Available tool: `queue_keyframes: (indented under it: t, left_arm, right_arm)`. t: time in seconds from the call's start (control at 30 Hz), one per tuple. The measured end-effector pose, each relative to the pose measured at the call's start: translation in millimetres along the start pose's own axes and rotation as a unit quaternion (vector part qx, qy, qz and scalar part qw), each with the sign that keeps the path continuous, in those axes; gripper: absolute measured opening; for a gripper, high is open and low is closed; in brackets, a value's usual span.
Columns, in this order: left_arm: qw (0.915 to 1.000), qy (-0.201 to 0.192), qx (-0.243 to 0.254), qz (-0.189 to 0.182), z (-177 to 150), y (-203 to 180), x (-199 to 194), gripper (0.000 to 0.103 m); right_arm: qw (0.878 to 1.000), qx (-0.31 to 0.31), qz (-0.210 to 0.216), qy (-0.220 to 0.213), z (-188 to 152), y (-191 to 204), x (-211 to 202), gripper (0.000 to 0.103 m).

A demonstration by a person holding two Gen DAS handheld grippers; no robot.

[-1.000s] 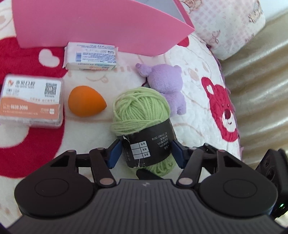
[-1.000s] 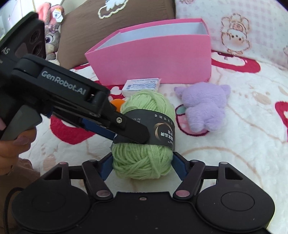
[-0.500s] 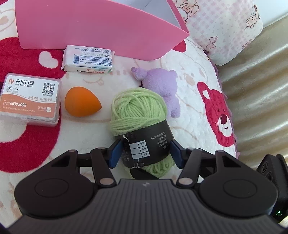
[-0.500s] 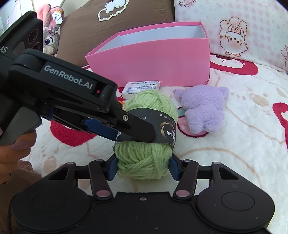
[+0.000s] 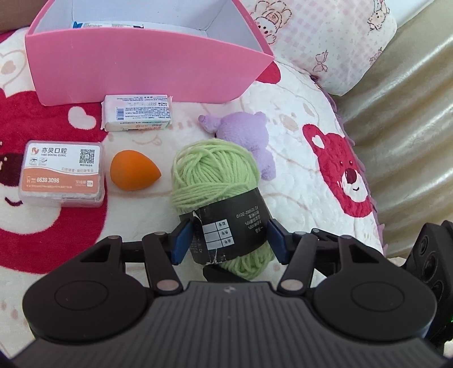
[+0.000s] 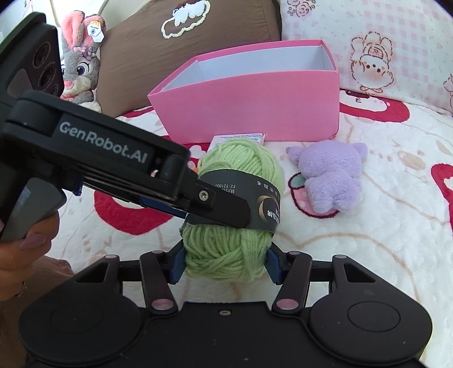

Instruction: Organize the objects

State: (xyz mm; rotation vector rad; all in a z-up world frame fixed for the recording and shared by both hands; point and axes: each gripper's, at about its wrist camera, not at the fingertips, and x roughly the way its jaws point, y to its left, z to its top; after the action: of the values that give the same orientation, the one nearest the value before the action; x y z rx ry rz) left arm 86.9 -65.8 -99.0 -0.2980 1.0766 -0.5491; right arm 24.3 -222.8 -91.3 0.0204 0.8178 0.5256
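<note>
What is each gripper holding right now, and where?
Both hold the green yarn ball: left gripper on its black paper band, right gripper on its bare end.

Light green yarn ball with a black paper band; pink box, white inside; orange teardrop sponge; lilac plush toy; cream blanket printed with red bears and hearts.

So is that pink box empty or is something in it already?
Not empty: the pink box is open-topped, and a printed packet shows inside against its back wall.
</note>
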Motion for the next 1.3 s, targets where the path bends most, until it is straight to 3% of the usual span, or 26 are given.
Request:
queue_keyframes:
  t: [0.3, 0.6, 0.83, 0.97, 1.3]
  left_arm:
    - [0.9995, 0.001, 0.025, 0.018, -0.6, -13.6, -24.0, 0.056]
    - [0.9981, -0.033, 0.051, 0.01, 6.0, -23.8, -58.2, 0.056]
    - [0.9977, -0.041, 0.052, -0.007, 8.1, -24.6, -76.4, 0.056]
    - [0.9963, -0.055, 0.066, -0.006, 9.4, -29.3, -91.0, 0.056]
    - [0.9925, -0.073, 0.098, -0.003, 27.3, -41.8, -124.2, 0.056]
  right_arm:
    - [1.0, 0.01, 0.028, 0.008, 5.9, 8.4, -15.6, 0.061]
    - [0.999, 0.007, 0.051, 0.004, 15.9, 30.4, -40.4, 0.061]
    - [0.999, -0.02, 0.014, -0.023, 19.9, 45.2, -54.7, 0.06]
    - [0.998, -0.044, -0.003, -0.038, 20.8, 57.0, -61.6, 0.054]
    - [0.993, -0.093, -0.034, -0.065, 40.8, 76.7, -78.3, 0.053]
